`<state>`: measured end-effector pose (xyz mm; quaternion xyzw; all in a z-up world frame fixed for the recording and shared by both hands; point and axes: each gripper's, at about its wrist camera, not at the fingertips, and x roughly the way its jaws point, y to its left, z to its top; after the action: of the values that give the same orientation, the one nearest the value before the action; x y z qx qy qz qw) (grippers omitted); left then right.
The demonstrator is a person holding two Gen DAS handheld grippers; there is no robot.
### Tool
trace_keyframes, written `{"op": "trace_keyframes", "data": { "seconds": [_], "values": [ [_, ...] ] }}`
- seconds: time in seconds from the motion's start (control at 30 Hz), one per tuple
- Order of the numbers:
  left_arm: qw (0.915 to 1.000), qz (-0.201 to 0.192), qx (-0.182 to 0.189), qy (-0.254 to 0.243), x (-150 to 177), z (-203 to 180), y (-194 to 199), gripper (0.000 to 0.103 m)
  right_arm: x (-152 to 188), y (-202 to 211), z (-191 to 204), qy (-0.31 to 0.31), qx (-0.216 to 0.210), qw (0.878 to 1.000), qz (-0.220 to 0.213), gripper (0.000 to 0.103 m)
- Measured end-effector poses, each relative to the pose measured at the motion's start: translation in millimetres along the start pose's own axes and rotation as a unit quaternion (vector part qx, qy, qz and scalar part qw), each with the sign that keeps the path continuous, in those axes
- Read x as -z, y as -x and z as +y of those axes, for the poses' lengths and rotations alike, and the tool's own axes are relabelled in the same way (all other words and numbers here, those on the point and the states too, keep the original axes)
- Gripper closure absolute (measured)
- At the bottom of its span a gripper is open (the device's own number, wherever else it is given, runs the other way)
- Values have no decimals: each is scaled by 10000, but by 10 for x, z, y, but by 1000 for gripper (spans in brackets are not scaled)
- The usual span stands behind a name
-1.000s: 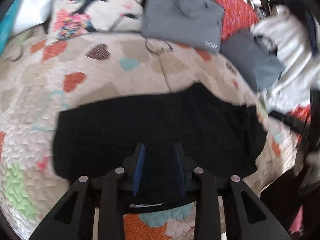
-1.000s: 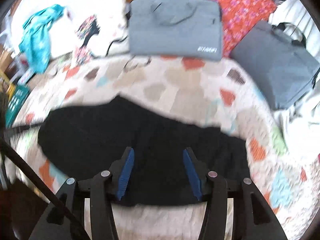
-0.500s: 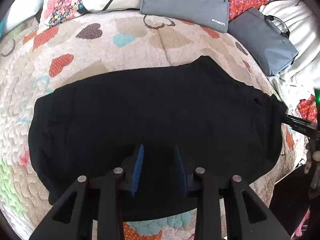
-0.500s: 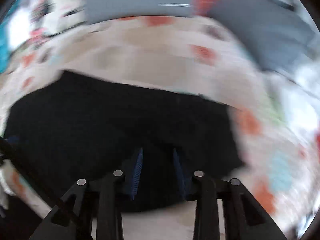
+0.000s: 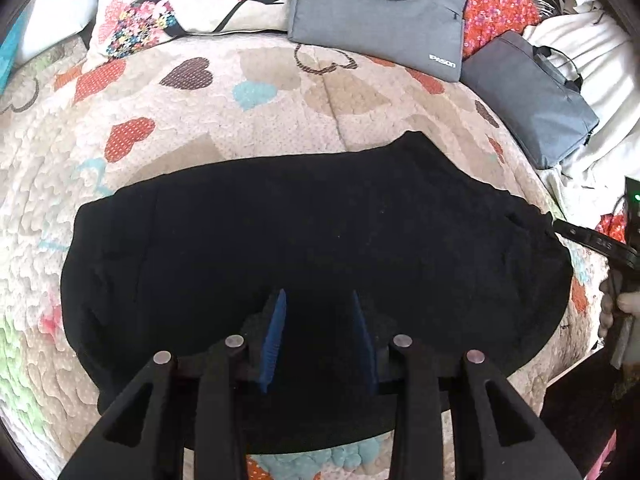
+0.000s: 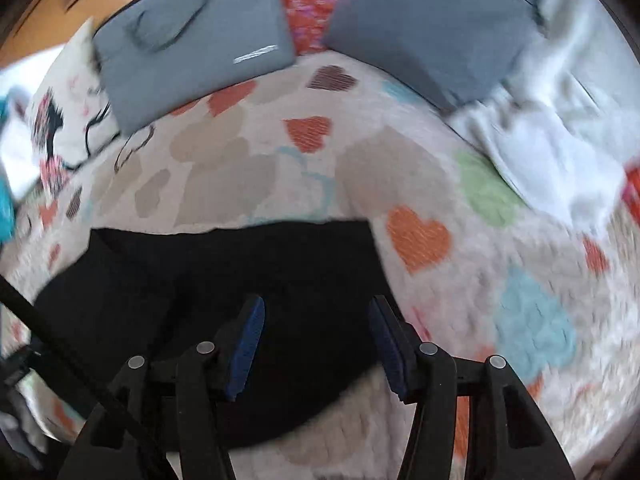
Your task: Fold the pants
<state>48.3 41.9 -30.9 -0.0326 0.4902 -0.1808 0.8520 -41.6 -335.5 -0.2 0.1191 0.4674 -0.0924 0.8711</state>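
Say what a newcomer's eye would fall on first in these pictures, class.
The black pants lie spread flat across the middle of the heart-patterned quilt. Behind them, two grey bags lean against the pillows at the quilt's far edge. Both grippers, left and right, hover open over the pants.

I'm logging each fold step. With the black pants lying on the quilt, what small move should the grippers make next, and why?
Probably lower the right gripper to pinch the near edge of the black pants. Its jaws stand open over that edge, and the fabric lies flat and unheld.
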Motion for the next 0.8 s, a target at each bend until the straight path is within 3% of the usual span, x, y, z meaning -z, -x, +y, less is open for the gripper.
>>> {"op": "trace_keyframes", "data": {
  "seconds": [0.07,0.1,0.13,0.17,0.33,0.53,0.6,0.73,0.8],
  "values": [
    [10000,-23,-20,89,-6,30,4,70,-85,-211,32,243,112,9996,83,45],
    [9999,-62,-24,142,-13,48,22,70,-117,-283,37,316,82,9993,154,49],
    [9998,-108,-25,186,-20,65,43,70,-134,-335,33,343,-30,9991,265,78],
    [9996,-162,-27,230,-28,85,68,70,-143,-337,15,294,-134,9989,343,81],
    [9981,-272,-167,521,-64,207,93,67,-228,-115,-124,29,5,10000,19,85],
    [9977,-148,-351,569,-40,224,11,66,-261,-155,-356,-382,165,9991,32,85],
    [9978,-136,-433,491,-29,192,-3,65,-238,-237,-350,-326,288,9990,100,84],
    [9979,-78,-474,438,0,167,-50,61,-195,-381,-470,-523,639,9965,149,48],
    [9979,-75,-528,369,4,146,-57,60,-192,-310,-569,-752,654,9950,-3,44]
  ]
}}
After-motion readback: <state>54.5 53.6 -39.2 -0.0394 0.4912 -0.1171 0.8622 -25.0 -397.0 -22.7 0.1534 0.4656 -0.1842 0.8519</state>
